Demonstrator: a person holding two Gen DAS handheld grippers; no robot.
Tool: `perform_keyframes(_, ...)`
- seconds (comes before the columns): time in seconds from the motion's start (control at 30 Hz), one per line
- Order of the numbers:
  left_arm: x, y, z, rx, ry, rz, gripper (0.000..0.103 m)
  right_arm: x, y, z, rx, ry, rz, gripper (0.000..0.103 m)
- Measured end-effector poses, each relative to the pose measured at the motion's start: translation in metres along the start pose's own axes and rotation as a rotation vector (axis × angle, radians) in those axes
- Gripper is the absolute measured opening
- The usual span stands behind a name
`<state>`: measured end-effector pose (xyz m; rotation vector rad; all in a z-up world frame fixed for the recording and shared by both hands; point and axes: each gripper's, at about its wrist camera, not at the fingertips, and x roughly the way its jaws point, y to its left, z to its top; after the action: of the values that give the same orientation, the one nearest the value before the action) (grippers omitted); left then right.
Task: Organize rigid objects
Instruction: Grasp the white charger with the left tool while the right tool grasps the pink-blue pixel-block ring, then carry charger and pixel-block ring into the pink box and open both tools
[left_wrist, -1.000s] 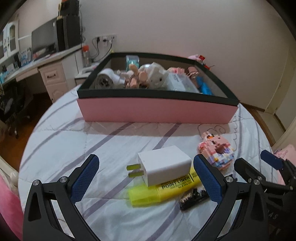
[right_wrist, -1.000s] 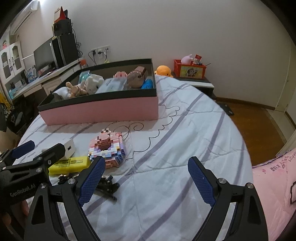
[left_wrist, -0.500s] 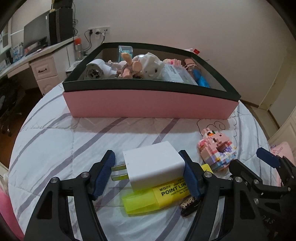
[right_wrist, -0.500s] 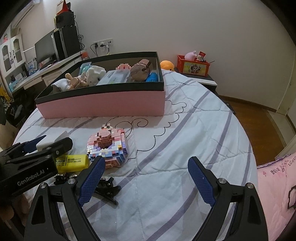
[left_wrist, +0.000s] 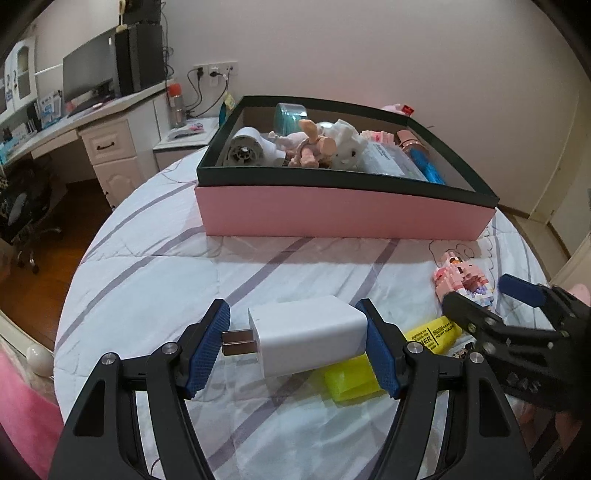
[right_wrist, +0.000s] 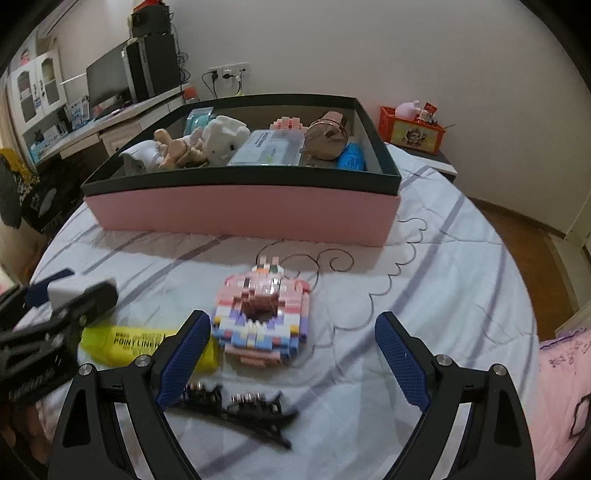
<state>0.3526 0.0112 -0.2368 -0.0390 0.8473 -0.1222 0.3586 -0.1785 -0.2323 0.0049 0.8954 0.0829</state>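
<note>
My left gripper (left_wrist: 291, 352) is shut on a white plug charger (left_wrist: 306, 332), one pad on its prongs and the other on its back end, above the yellow highlighter (left_wrist: 432, 334). My right gripper (right_wrist: 293, 358) stands open just short of the pink brick figure (right_wrist: 264, 314), which lies on the bedspread between the lines of its fingers. A black hair clip (right_wrist: 236, 406) lies under its left finger. The highlighter (right_wrist: 125, 341) is to its left. The pink box with a dark rim (left_wrist: 332, 218) holds several toys and stands behind everything.
The striped bedspread (right_wrist: 424, 277) drops off at its round edge to wooden floor on the right. A desk (left_wrist: 92, 125) with a monitor stands at the far left. A red box (right_wrist: 413, 129) sits on a nightstand behind the bed.
My left gripper went from wide open to shut on the charger and then carried it closer to the pink box. My right gripper moved over toward the brick figure and stayed open.
</note>
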Motion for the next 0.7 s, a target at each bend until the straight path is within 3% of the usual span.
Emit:
perform_keyframes(0.27,0.005,-0.004,0.001,0.014,0.003,-0.009,0.071,0.008,0.000,0.000,0.006,0.023,0.006,0.088)
perform_keyframes(0.33,0.006,-0.005,0.001,0.018,0.003,-0.006,0.071,0.005,0.000,0.000,-0.006,0.014,-0.004,0.066)
perform_keyframes(0.4,0.007,-0.006,0.002,0.015,0.003,-0.005,0.071,0.003,0.001,0.000,-0.023,0.008,-0.016,0.054)
perform_keyframes(0.7,-0.012,-0.012,0.000,0.017,-0.047,-0.022,0.071,-0.022,-0.008,-0.006,0.012,-0.085,0.020,0.054)
